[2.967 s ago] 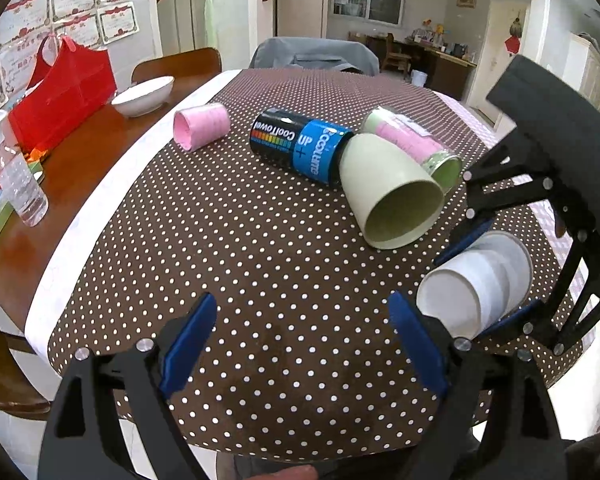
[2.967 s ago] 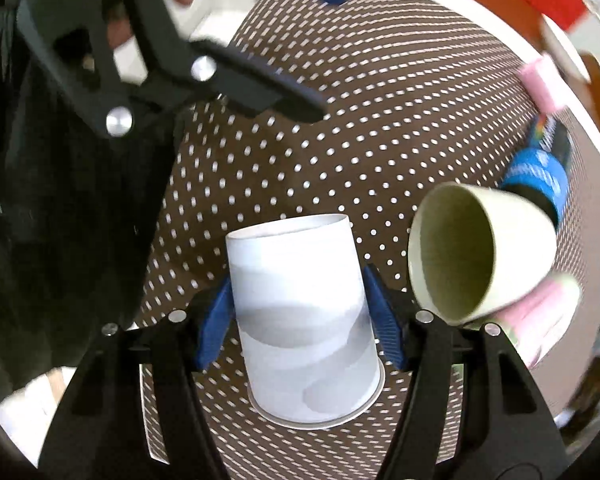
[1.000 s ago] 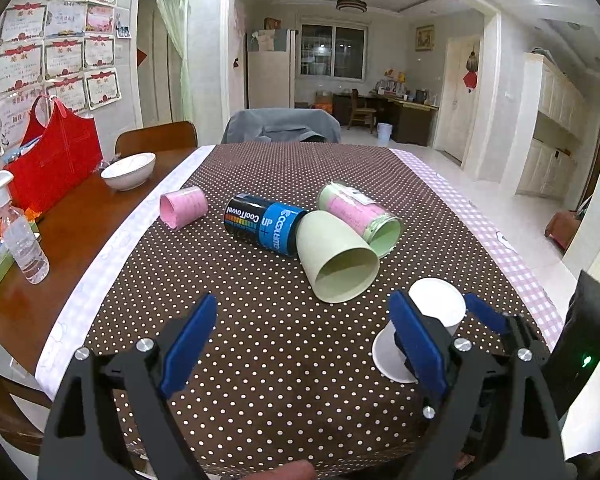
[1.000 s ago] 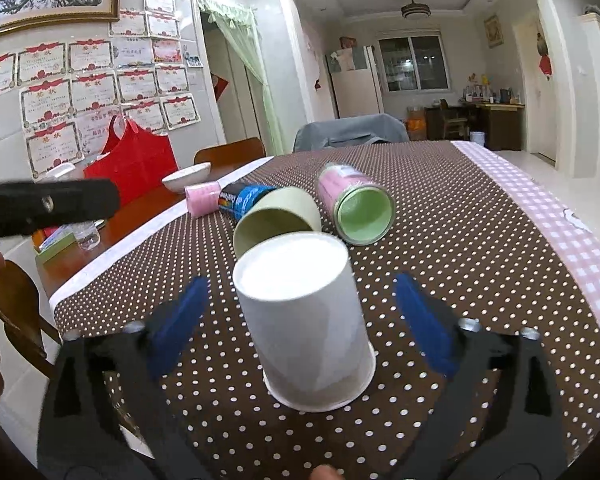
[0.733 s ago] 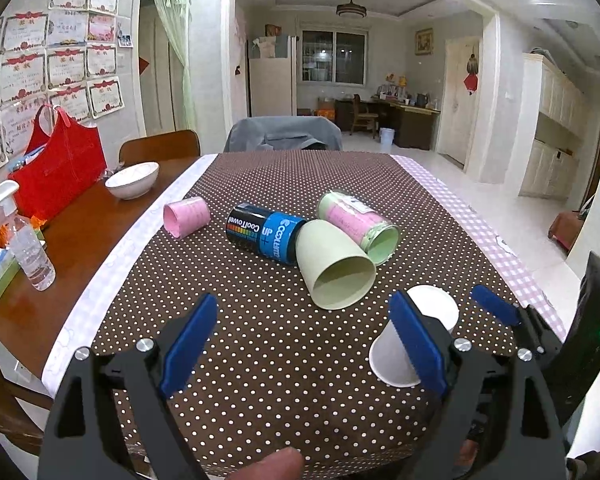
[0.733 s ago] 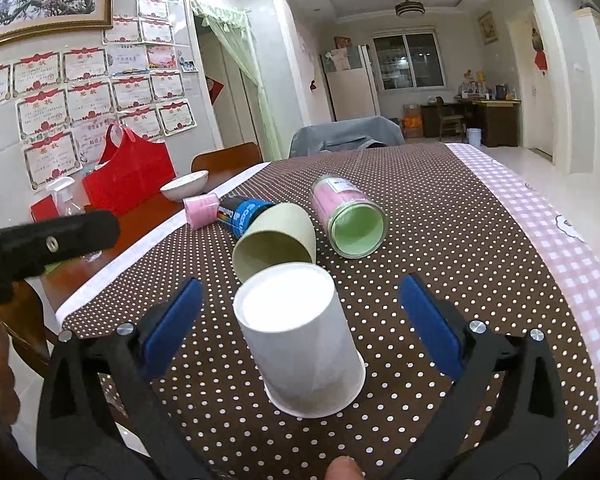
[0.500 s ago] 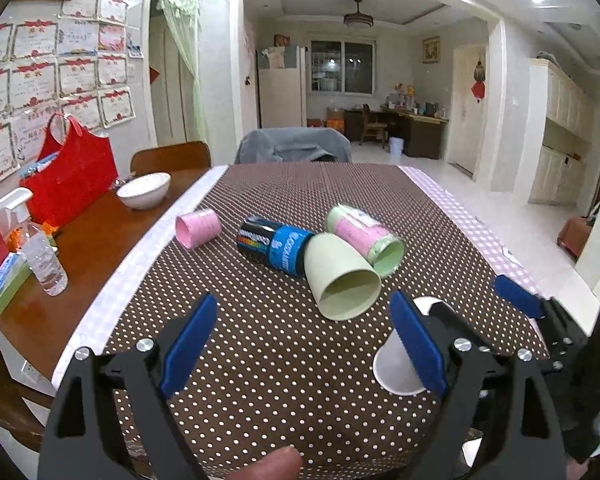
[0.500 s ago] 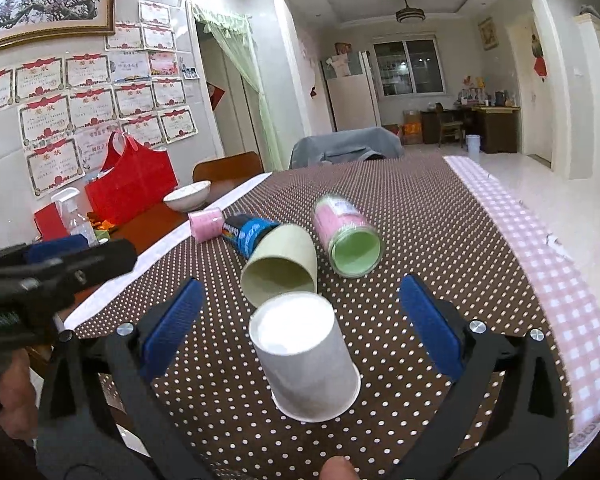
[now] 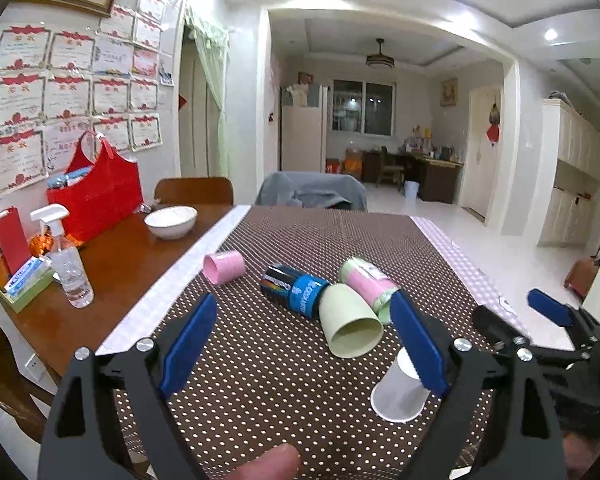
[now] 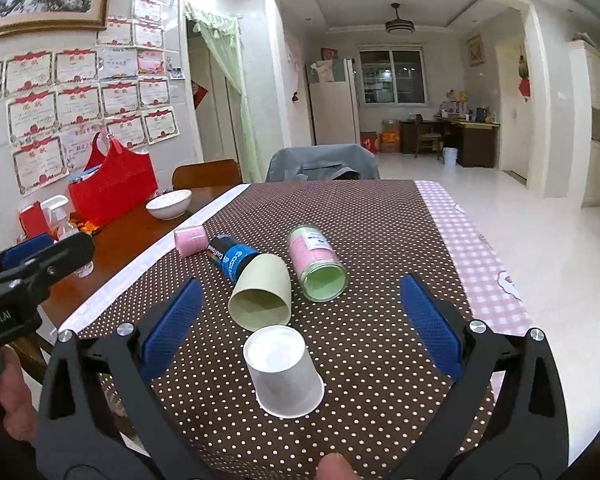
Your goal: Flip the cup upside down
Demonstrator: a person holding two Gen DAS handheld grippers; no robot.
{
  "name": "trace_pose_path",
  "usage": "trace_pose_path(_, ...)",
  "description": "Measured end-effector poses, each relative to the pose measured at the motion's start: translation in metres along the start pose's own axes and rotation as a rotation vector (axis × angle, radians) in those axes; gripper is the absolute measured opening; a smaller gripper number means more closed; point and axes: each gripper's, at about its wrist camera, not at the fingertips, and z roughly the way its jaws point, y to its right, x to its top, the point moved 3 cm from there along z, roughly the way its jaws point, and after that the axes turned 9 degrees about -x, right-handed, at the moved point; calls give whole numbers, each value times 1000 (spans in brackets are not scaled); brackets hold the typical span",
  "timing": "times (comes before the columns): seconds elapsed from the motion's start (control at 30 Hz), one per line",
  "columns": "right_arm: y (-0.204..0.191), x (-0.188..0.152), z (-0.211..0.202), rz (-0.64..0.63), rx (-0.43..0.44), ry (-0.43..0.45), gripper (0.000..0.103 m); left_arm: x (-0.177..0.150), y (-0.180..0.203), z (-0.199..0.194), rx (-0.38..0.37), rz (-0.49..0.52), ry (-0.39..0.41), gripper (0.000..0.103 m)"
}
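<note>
A white paper cup [image 10: 284, 372] stands upside down, rim on the brown dotted tablecloth [image 10: 380, 240], near the table's front edge. In the left wrist view the cup [image 9: 398, 396] is partly hidden behind my left gripper's right finger. My right gripper [image 10: 300, 328] is open and empty, drawn back above and behind the cup, not touching it. My left gripper [image 9: 304, 344] is open and empty, to the left of the cup. The right gripper also shows at the right edge of the left wrist view [image 9: 548, 320].
A pale green cup [image 10: 262, 292], a blue-black can [image 10: 230, 258], a pink-green canister [image 10: 318, 258] and a small pink cup [image 10: 190, 240] lie on their sides behind the white cup. A white bowl [image 10: 168, 202], spray bottle [image 9: 66, 260] and red bag [image 10: 112, 184] are on the left wooden table.
My right gripper let go of the white cup after turning it upside down and has pulled back and up. Both grippers have risen away from the table. The cup stays standing.
</note>
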Motion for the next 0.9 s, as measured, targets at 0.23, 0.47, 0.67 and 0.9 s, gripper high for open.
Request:
trace_pose_path(0.23,6,10,-25,20,0,-4,97,0,3,-12,27,4,-9,87)
trace_pose_path(0.47,11,11,-43,42,-31,16,97,2,9,-30,102,35,21,87)
trace_pose_path(0.67,15,12,-47,55,-42,20,97,1,14,-37,113,36,46,87)
trace_pose_path(0.9,10,11,-51,43,-37,27,97,0,20,-43,119,55,63,87)
